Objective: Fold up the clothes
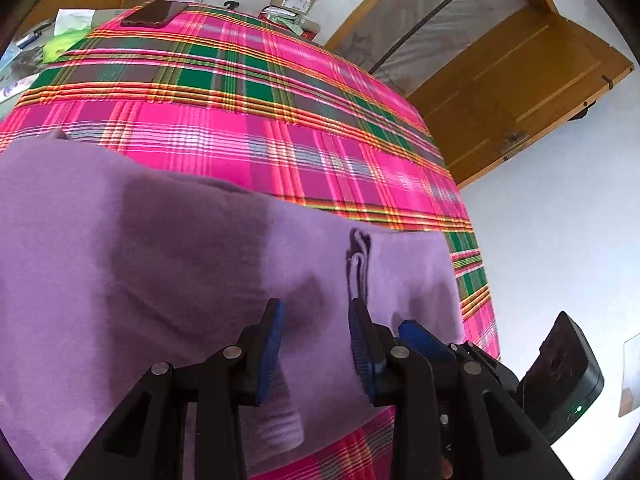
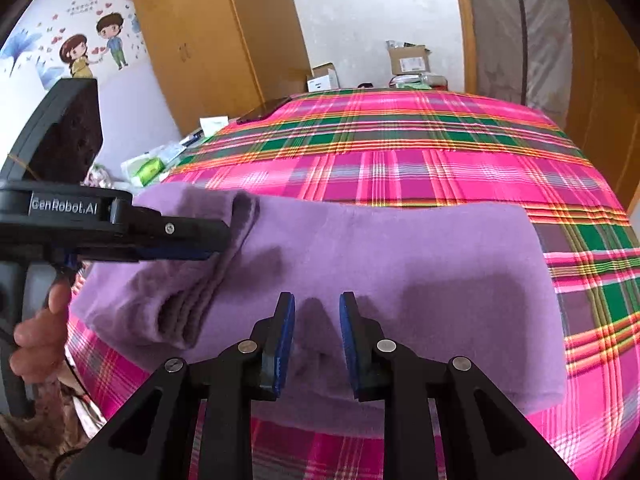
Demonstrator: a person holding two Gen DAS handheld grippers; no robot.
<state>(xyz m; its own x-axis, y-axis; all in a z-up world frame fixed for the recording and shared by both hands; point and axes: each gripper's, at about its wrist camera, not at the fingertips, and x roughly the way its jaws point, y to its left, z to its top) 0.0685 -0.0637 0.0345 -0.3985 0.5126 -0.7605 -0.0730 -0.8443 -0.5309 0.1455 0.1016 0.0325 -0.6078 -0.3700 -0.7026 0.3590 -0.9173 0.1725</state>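
Note:
A purple garment [image 1: 160, 240] lies spread across the near part of a bed covered in a pink and green plaid sheet [image 1: 280, 120]. My left gripper [image 1: 317, 322] hovers low over the garment, open, with only the flat cloth showing in the gap. A small raised fold [image 1: 356, 256] sits just beyond its right fingertip. In the right wrist view the garment [image 2: 400, 260] has a sleeve folded over its left part [image 2: 208, 280], and the left gripper [image 2: 216, 240] reaches in sideways to that fold. My right gripper [image 2: 317, 314] stands open over the garment's near middle, pinching nothing. One of its blue fingers [image 1: 420, 338] shows next to the left gripper.
A dark phone [image 2: 264, 110] lies at the sheet's far left corner. Cardboard boxes [image 2: 408, 60] stand behind the bed, a wooden wardrobe [image 2: 216, 40] at back left, and a wooden door [image 1: 520, 80] on the right. Packets [image 2: 148, 170] clutter the bed's left side. A hand [image 2: 40, 332] grips the left gripper's handle.

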